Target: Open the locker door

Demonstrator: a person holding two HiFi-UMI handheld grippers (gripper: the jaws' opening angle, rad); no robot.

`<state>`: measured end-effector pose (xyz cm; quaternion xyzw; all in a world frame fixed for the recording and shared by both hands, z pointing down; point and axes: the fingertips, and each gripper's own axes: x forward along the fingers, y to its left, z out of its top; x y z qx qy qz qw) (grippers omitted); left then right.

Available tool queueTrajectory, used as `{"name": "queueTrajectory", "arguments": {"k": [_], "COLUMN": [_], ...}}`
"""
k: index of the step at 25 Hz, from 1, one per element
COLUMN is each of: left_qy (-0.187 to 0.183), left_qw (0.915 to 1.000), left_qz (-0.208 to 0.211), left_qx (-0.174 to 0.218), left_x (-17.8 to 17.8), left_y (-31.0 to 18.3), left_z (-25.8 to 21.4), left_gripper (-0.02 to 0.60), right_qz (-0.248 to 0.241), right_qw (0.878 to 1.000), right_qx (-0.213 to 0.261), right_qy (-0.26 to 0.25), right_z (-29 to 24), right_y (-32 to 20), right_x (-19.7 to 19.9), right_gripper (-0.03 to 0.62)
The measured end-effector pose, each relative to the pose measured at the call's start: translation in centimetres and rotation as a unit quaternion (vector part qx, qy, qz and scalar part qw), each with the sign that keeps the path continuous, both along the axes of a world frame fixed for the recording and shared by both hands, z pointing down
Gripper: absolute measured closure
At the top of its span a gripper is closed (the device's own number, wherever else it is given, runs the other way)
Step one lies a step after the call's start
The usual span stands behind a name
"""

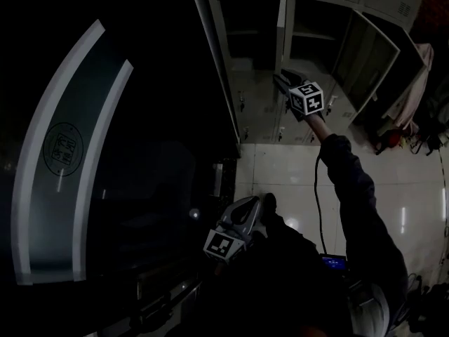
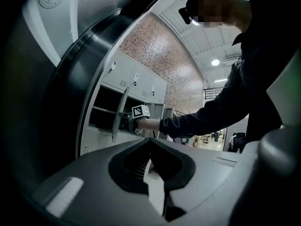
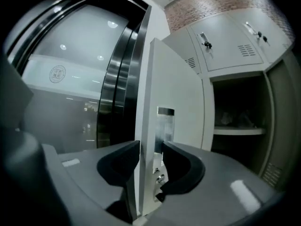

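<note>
The grey locker bank point(image 1: 259, 111) stands ahead. One narrow locker door point(image 1: 280, 23) is swung out and seen edge-on. My right gripper point(image 1: 282, 81) is stretched out to it at arm's length. In the right gripper view the door's point(image 3: 176, 93) free edge stands between the jaws of the right gripper point(image 3: 150, 161); a slim gap shows beside the right pad point(image 3: 181, 166), so they are open around it. My left gripper point(image 1: 256, 206) hangs low near my body, apart from the lockers. The left gripper point(image 2: 150, 142) has its tips together and holds nothing. The same door point(image 2: 117, 119) shows from the left gripper view.
A dark glass wall with a round emblem point(image 1: 63, 146) fills the left. Another locker door point(image 1: 375, 51) stands open at the right, with cloth and bags point(image 1: 421, 76) beyond it. Pale floor tiles point(image 1: 280, 177) lie below the lockers. A cable point(image 1: 317, 202) hangs along my right sleeve.
</note>
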<state>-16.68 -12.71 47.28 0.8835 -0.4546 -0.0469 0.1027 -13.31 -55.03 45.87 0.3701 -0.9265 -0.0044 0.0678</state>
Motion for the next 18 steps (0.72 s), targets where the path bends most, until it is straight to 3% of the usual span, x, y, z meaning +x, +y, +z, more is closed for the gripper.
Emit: {"name": "queueTrajectory", "arguments": {"k": [1, 3, 4, 5, 6, 9, 13, 18], "left_qy": [0.003, 0.008, 0.01, 0.011, 0.011, 0.013, 0.004, -0.004], "left_qw": [1.0, 0.9999, 0.9998, 0.9998, 0.9997, 0.9993, 0.9994, 0.999], "left_qz": [0.004, 0.01, 0.013, 0.016, 0.019, 0.025, 0.025, 0.032], "left_qx": [-0.002, -0.006, -0.007, -0.009, -0.013, -0.023, -0.025, -0.03], "left_x": [0.6, 1.8, 2.3, 2.9, 3.6, 5.6, 8.7, 15.7], "left_y": [0.8, 2.1, 2.6, 3.1, 3.5, 3.9, 4.0, 5.2], "left_z": [0.0, -0.1, 0.0, 0.1, 0.2, 0.5, 1.1, 1.4], "left_gripper": [0.571, 0.571, 0.571, 0.571, 0.571, 0.571, 0.571, 0.571], "right_qz": [0.017, 0.053, 0.067, 0.074, 0.074, 0.035, -0.02, -0.012], "right_qw": [1.0, 0.999, 0.998, 0.997, 0.997, 0.999, 0.999, 0.991], "right_qx": [-0.004, -0.009, -0.01, -0.01, -0.01, -0.006, 0.008, -0.053], "right_qy": [0.002, -0.008, -0.014, -0.012, -0.001, 0.021, -0.031, -0.12], "right_z": [-0.1, -0.3, -0.3, -0.1, 0.3, 0.7, 1.6, 4.8], "right_y": [0.3, 0.8, 1.1, 1.4, 1.9, 5.4, 16.7, 34.6], "right_x": [0.9, 3.0, 4.2, 5.5, 6.6, 8.6, 10.4, 19.0], "right_gripper": [0.441, 0.34, 0.352, 0.432, 0.448, 0.508, 0.514, 0.513]}}
